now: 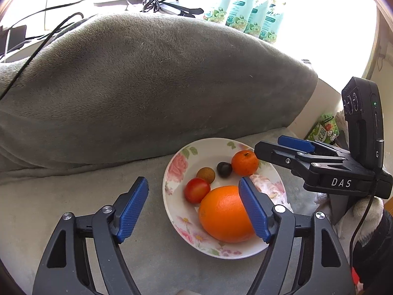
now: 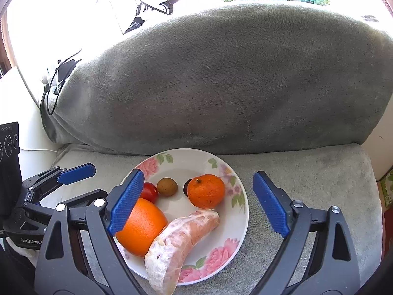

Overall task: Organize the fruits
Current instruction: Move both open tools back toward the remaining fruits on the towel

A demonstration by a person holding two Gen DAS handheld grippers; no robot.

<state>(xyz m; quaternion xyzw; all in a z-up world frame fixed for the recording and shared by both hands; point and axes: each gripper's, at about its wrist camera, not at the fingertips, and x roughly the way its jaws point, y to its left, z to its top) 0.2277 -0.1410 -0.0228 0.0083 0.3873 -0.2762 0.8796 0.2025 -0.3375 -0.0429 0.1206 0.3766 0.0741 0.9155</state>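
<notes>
Bare grey cushion (image 2: 307, 184) to the right of the flowered plate (image 2: 235, 231), wide enough for a gripper to pass. More bare cushion left of the plate, partly taken by the left gripper (image 1: 194, 206). Behind the plate, close against its far rim, a tall grey-covered backrest (image 2: 221, 81) (no way through there). Plate itself crowded: large orange (image 2: 145, 228), peeled citrus segment (image 2: 176, 243), mandarin (image 2: 206, 191), three small fruits; only narrow gaps between them.

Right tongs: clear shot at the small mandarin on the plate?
Probably yes. The right tongs stand open and empty, and the mandarin sits between the fingers' lines with nothing above it; only the peeled pomelo wedge lies nearer on the plate.
</notes>
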